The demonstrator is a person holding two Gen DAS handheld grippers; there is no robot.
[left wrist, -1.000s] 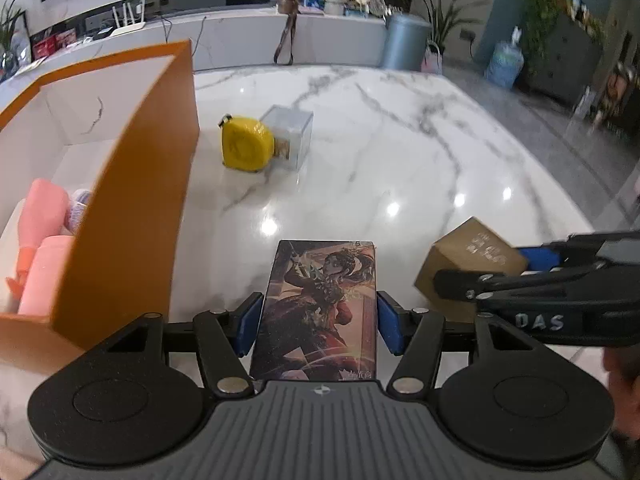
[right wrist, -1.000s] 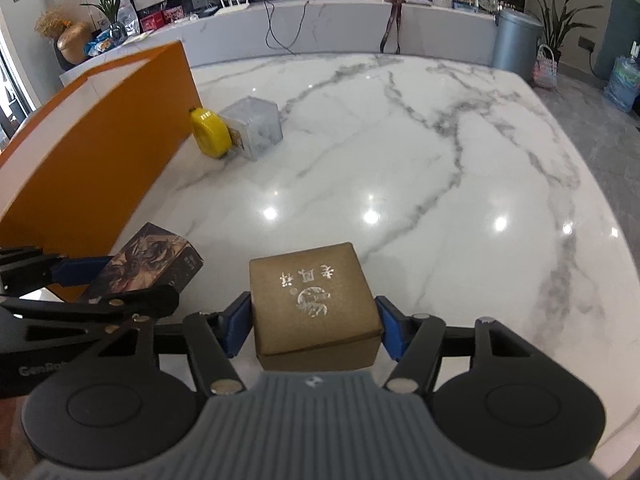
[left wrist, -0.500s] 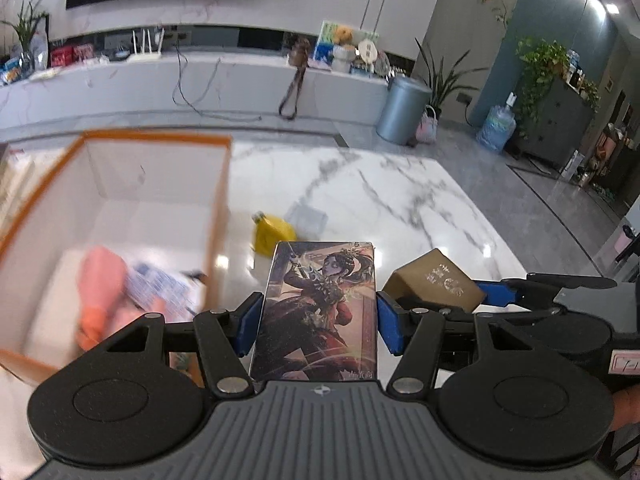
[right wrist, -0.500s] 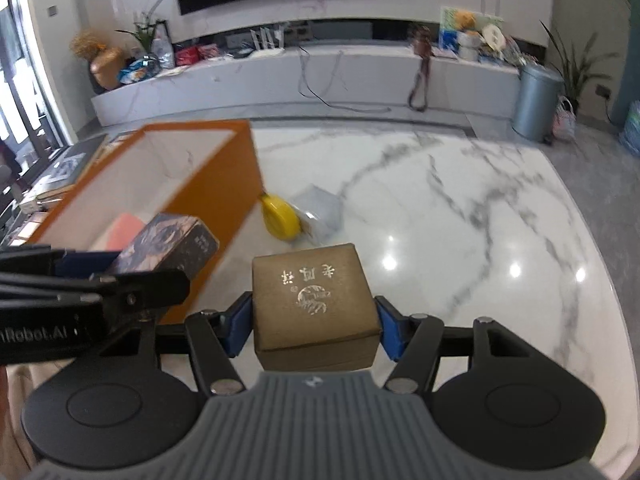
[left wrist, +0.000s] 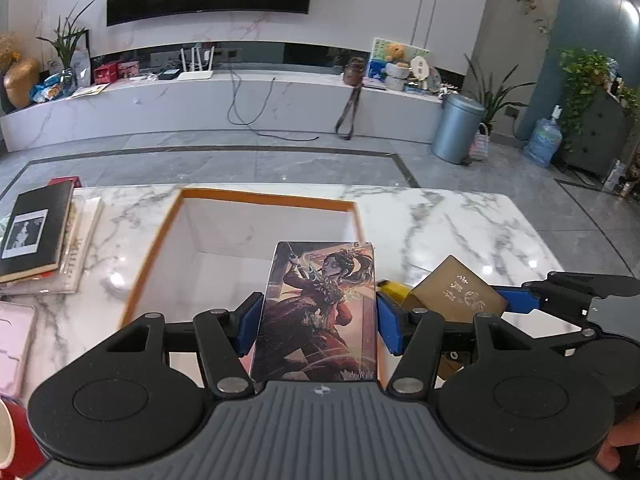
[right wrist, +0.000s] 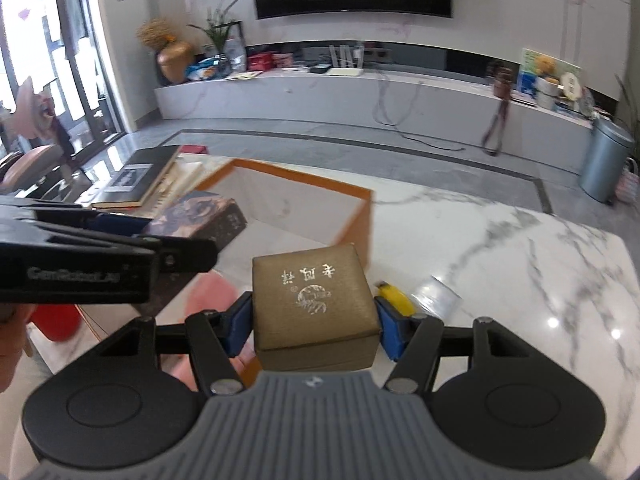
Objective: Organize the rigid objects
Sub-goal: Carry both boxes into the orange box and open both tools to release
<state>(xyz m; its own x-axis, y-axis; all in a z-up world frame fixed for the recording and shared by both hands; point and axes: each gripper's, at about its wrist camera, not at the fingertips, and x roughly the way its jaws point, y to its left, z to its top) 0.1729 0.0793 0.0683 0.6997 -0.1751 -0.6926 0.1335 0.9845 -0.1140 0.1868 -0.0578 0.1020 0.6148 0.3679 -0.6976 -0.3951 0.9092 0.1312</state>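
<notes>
My left gripper [left wrist: 318, 322] is shut on a flat box printed with a warrior figure [left wrist: 320, 312] and holds it over the open orange-rimmed storage box [left wrist: 264, 196]. My right gripper [right wrist: 314, 320] is shut on a gold-brown cube box with silver characters [right wrist: 312, 300], held above the storage box's right wall [right wrist: 360, 232]. The cube box also shows in the left wrist view [left wrist: 456, 290], and the printed box in the right wrist view [right wrist: 200, 218]. Pink items [right wrist: 208, 296] lie inside the storage box.
A yellow tape measure [right wrist: 394, 298] and a clear plastic cube [right wrist: 438, 300] sit on the marble table [right wrist: 540, 280] right of the storage box. A stack of books [left wrist: 40, 236] lies to its left. A red object [left wrist: 12, 436] is at the near left.
Both grippers have risen and moved left with their boxes. The left one has gone from beside the storage box to over its opening. The views tilted up to show the room.
</notes>
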